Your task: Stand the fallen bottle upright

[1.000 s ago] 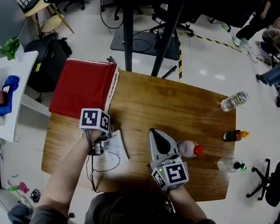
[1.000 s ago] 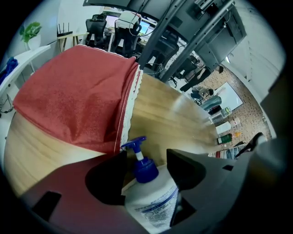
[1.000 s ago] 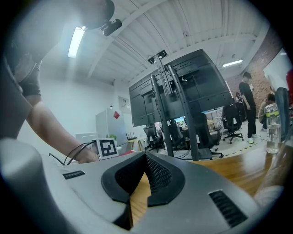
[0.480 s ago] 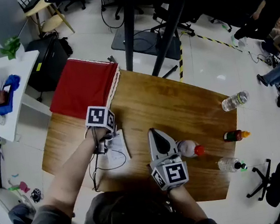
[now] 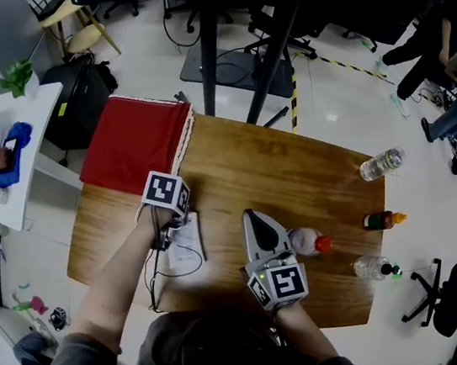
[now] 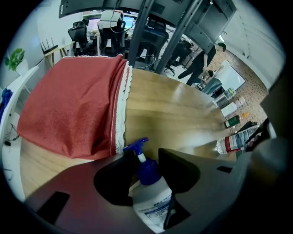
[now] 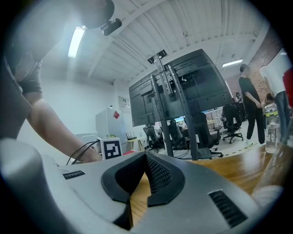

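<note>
Left fingers [image 6: 182, 170] tighter round bottle [image 6: 151, 199] — (base hidden)

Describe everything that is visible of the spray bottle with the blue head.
The spray bottle has a whitish plastic body with a blue-printed label, a blue collar and a blue trigger head. It lies on its side on the wooden table, its head toward the red cloth. The jaws of the left gripper have just been closing and meet its body on both sides.

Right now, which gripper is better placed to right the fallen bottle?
Left. The left gripper has just been closing on the spray bottle between its jaws; the right gripper sits shut, empty.
</note>
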Available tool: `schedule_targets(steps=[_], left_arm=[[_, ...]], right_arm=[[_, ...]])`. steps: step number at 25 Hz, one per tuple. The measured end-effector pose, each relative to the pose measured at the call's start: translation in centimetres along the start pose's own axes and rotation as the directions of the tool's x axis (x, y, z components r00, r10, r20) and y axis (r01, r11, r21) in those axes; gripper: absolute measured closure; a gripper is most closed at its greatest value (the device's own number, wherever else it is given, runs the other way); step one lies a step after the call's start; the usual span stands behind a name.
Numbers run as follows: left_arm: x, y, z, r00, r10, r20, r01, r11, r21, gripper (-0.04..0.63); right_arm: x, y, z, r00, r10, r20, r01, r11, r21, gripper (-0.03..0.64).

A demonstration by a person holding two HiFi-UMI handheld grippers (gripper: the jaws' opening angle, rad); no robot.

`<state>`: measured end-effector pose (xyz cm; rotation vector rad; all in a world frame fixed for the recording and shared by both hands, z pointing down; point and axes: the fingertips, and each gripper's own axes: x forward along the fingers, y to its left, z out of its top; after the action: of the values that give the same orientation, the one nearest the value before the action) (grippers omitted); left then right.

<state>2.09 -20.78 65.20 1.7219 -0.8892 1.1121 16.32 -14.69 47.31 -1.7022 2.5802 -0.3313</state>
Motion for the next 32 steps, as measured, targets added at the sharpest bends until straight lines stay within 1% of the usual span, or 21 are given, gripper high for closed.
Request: schedule_targets(steps=[3,6,15,20,25,29,32], left_arm=[[0.1,-0.4,0.1,1.000,0.020,-0.012,-0.019,0.998,0.059,0.407],[0.2,-0.5,0.1,0.999,0.029,-0.019,-0.027,0.996,0.090,0.410],[0.1,-0.6,0.0,1.000,0.009,-0.026,-0.006,0.996,0.087,0.414],[-0.4,-1.2,0.2,1.000,-0.006,-0.018,0.008,0.994,0.106,0.416],[-2.1,-2.0,1.0,0.999,-0.046,0.017,0.044,0.991,0.127,0.419],[-3.7,-2.4,1.4,0.993,-0.094,0.071,0.086,0.990,0.111,0.420],[-5.0,-2.7,1.6,0.985,-0.127,0.119,0.116,0.988,0.098,0.420]], right_arm=[[-0.2,-0.2,-0.2,1.000,-0.004,-0.009,0.004,1.000,0.004,0.617],[-0.2,-0.2,-0.1,1.000,-0.006,-0.006,0.006,1.000,0.009,0.617],[-0.2,-0.4,0.1,1.000,-0.006,0.010,0.006,1.000,0.012,0.617],[-0.4,-0.5,0.0,1.000,-0.008,0.008,0.007,1.000,0.023,0.617],[-0.4,-0.1,0.1,1.000,-0.004,0.012,0.004,1.000,0.020,0.617],[-0.7,0.0,0.2,1.000,-0.005,0.013,0.005,1.000,0.022,0.617],[-0.8,-0.1,0.3,1.000,-0.007,0.014,0.006,1.000,0.020,0.617]])
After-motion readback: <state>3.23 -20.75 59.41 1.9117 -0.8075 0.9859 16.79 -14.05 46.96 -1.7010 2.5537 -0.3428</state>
